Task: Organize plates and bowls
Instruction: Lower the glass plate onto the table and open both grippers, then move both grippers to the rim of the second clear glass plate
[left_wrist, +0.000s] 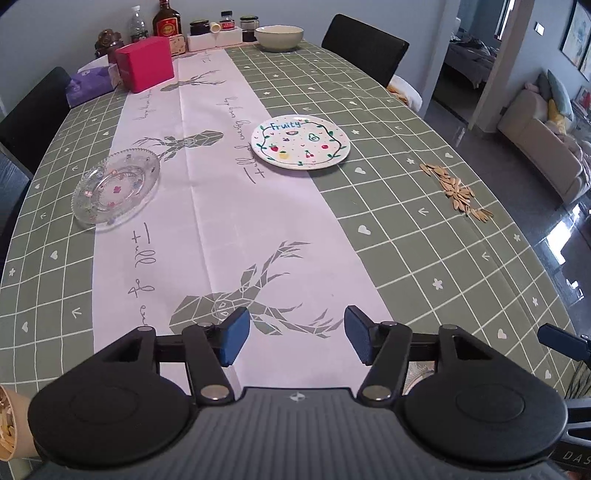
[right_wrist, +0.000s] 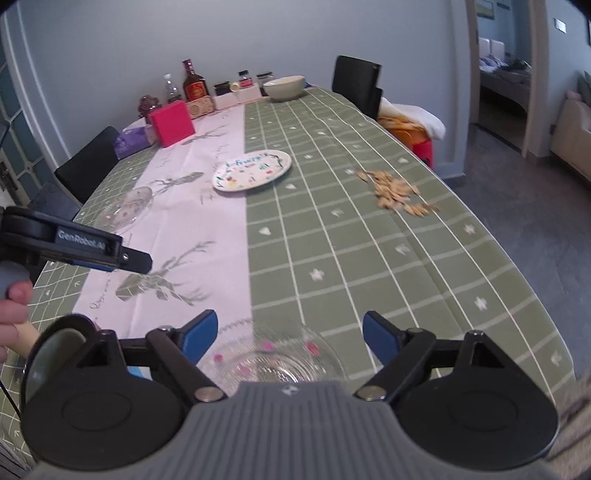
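Both hand-held grippers gape, holding nothing: left hand-held gripper (left_wrist: 297, 339), right hand-held gripper (right_wrist: 290, 341) over a glass dish (right_wrist: 273, 360) at frame bottom. "Fruity" plate (left_wrist: 300, 142) mid-frame, second glass plate (left_wrist: 116, 190) left, bowl (left_wrist: 279, 37) top. Judgement: approach rims low, grip edge squarely.

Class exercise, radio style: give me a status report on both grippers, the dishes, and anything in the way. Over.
Left gripper open, empty. Right gripper open above near glass dish, not gripping. Fruity plate, second glass dish, bowl still apart. Seeds scattered near table edge.

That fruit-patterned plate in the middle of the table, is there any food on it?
No. The fruit-patterned plate carries only its painted fruits and the word Fruity; nothing lies on it.
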